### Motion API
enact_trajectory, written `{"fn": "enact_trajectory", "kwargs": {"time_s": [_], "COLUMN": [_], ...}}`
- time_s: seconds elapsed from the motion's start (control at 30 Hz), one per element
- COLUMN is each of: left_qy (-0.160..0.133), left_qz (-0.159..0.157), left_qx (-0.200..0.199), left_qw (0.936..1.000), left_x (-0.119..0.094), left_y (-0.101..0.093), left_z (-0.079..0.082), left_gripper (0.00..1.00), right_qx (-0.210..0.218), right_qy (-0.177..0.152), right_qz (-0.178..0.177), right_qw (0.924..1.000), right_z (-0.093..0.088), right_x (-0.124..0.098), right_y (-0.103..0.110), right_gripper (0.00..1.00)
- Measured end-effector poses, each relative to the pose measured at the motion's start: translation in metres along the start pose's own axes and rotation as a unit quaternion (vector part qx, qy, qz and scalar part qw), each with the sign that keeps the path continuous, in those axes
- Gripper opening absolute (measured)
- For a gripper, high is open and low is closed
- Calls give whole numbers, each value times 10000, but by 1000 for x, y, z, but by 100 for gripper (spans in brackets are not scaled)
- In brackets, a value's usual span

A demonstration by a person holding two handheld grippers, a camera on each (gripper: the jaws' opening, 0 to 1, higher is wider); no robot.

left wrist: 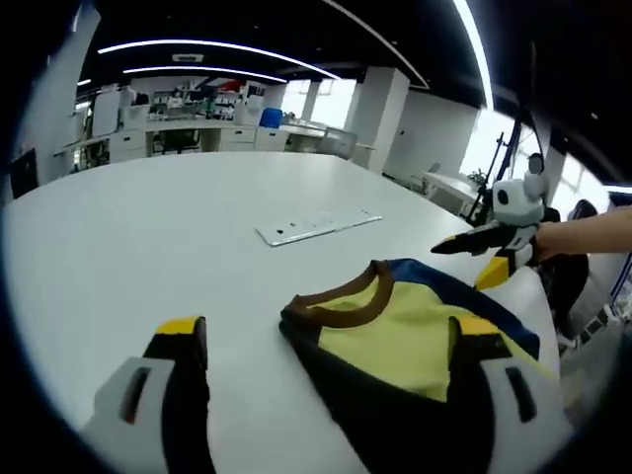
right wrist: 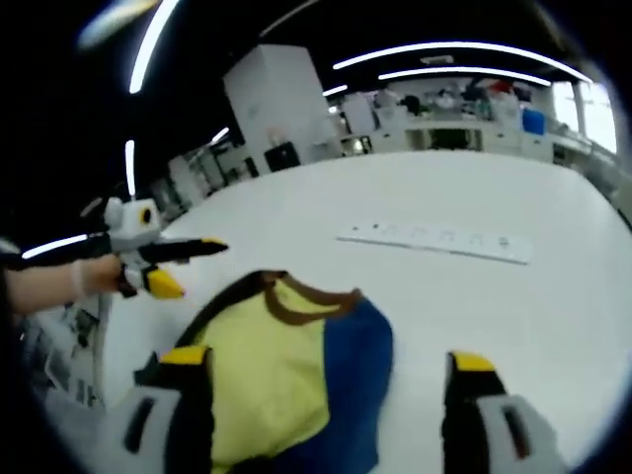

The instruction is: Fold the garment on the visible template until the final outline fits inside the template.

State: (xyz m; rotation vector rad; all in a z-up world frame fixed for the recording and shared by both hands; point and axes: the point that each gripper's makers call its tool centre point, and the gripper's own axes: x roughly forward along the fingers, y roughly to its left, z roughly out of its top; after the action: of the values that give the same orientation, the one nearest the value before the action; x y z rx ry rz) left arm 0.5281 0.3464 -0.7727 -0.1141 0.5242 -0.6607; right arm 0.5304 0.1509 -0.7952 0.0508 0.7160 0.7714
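Note:
A yellow and dark-blue garment (left wrist: 405, 341) with a brown collar (left wrist: 336, 308) lies bunched on the white table (left wrist: 178, 237). My left gripper (left wrist: 329, 329) stands open over its collar end, the right jaw above the cloth and the left jaw over bare table. From the right comes my right gripper (left wrist: 486, 255), held by a hand just past the garment's far edge. In the right gripper view the garment (right wrist: 286, 380) lies between the jaws of my open right gripper (right wrist: 327, 359). The left gripper (right wrist: 170, 265) reaches in from the left, beside the cloth.
A long white strip (left wrist: 318, 226) (right wrist: 434, 240) lies flat on the table beyond the garment. Desks, shelves and a white pillar (left wrist: 373, 117) stand far behind. The table edge (left wrist: 568, 346) runs close to the garment on the person's side.

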Motion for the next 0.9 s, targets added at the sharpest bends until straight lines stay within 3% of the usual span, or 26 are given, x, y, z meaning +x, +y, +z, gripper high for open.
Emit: {"fn": "enact_trajectory", "kwargs": {"time_s": [0.23, 0.43, 0.5, 0.7, 0.9], "left_qy": [-29, -86, -104, -114, -124], "left_qz": [-69, -122, -118, -156, -211], "left_qx": [60, 129, 115, 154, 236], "left_qw": [10000, 9998, 9998, 9997, 9994], "left_x": [-25, -47, -56, -77, -99], "left_y": [-15, -21, -27, -33, -58], "left_z": [-1, -8, -11, -20, -29], "left_gripper": [96, 94, 93, 90, 88], "right_qx": [-38, -73, -29, 65, 162], "right_qy": [81, 76, 85, 68, 22], "right_qz": [-2, -46, -68, -98, -91], "right_qw": [10000, 9999, 9999, 9999, 9998], "right_z": [-7, -18, -18, -35, -47], "right_x": [-13, -41, -45, -71, -85], "right_y": [6, 17, 11, 22, 26], "right_gripper": [96, 94, 93, 90, 88]}}
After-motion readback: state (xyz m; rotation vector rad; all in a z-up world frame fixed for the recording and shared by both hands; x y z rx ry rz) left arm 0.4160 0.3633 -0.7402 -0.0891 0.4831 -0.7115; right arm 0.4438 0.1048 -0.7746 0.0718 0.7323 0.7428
